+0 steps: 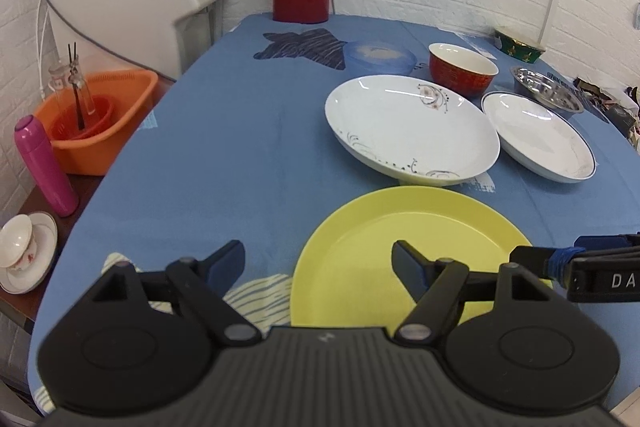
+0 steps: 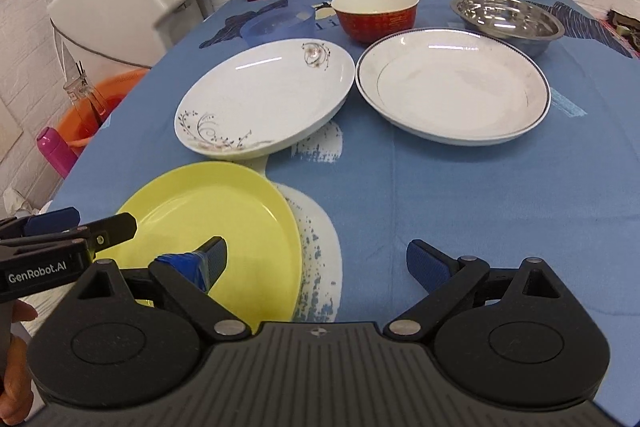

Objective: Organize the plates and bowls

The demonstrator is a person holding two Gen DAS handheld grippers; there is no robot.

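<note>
green bowl [image 1: 519, 47] cut off behind rod

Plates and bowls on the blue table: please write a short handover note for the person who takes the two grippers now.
Left gripper: open, holds nothing, above the near left edge of the yellow plate.
Right gripper: open, holds nothing, above the yellow plate's right edge and the tablecloth.
Things: the flower-pattern plate is behind the yellow plate, the blue-rimmed plate is to its right. In the back row: pale blue bowl, red bowl, steel bowl.
Done: nothing is stacked.
Left: stack the plates and gather the bowls. The yellow plate is nearest.
</note>
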